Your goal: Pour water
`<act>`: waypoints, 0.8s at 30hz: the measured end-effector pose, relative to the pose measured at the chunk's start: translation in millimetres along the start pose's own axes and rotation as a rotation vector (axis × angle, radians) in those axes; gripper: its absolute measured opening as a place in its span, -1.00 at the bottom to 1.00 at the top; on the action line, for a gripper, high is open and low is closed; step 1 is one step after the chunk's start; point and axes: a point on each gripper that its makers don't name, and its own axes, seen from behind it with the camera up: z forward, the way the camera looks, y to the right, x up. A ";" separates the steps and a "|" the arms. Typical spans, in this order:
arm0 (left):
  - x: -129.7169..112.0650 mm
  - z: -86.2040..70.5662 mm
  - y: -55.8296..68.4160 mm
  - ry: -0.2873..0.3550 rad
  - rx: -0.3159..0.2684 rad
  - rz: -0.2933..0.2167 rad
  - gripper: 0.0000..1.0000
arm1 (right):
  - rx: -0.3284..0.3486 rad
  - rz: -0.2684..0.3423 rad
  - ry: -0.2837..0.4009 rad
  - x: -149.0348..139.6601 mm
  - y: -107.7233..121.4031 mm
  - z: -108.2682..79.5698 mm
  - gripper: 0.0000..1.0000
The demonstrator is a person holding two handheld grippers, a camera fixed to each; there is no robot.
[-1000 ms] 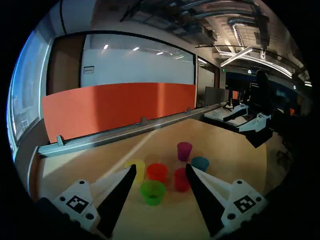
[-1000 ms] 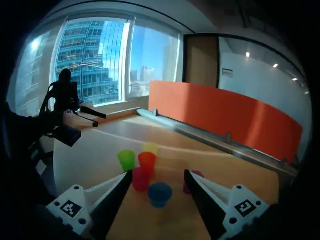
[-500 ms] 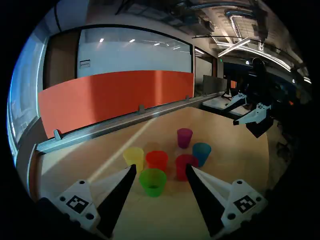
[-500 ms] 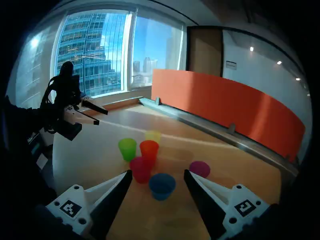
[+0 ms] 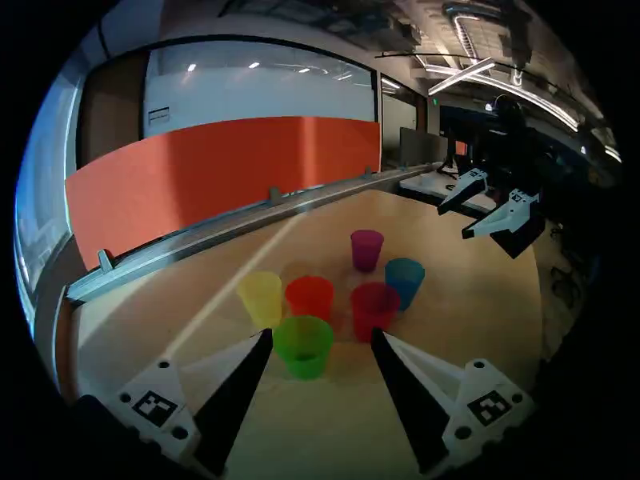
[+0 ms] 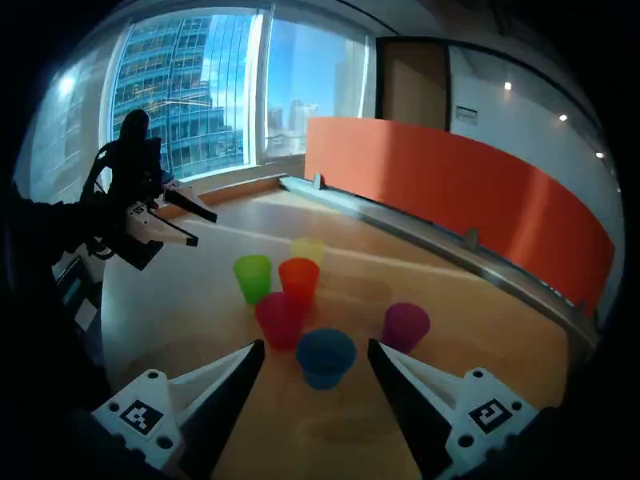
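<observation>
My left gripper (image 5: 321, 334) has its fingers spread wide, holding nothing. Just ahead of them stands a translucent green plastic cup (image 5: 303, 346). My right gripper (image 6: 314, 344) is likewise agape and empty, with a blue plastic cup (image 6: 326, 358) right before its fingers. Clustered with these on the pale wooden surface (image 5: 472, 320) are a red plastic cup (image 5: 374, 308), an orange plastic cup (image 5: 310, 297), a yellow plastic cup (image 5: 261, 298) and a purple plastic cup (image 5: 366, 249), all upright. Beyond them runs an orange partition panel (image 5: 224, 172).
</observation>
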 end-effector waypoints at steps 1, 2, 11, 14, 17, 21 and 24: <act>-2.5 1.8 0.0 -0.006 -0.002 0.001 0.82 | 0.001 0.000 -0.004 -1.3 0.3 1.5 1.00; -5.1 3.6 0.1 -0.012 -0.003 0.002 0.82 | 0.001 0.001 -0.007 -2.7 0.5 2.9 1.00; -33.4 20.3 -4.8 -0.079 -0.003 0.021 0.82 | 0.003 0.000 -0.043 -18.4 5.0 18.5 1.00; -42.5 26.0 -6.7 -0.100 -0.004 0.022 0.82 | 0.006 0.001 -0.052 -22.7 5.7 23.6 1.00; -49.9 31.8 -8.8 -0.117 -0.005 0.021 0.82 | 0.008 0.000 -0.063 -27.1 6.2 28.3 1.00; -58.5 39.1 -12.7 -0.138 -0.003 0.020 0.82 | 0.010 -0.005 -0.076 -32.5 6.7 34.6 1.00; -64.9 44.6 -15.2 -0.156 -0.003 0.017 0.82 | 0.013 -0.006 -0.084 -37.0 6.2 39.2 1.00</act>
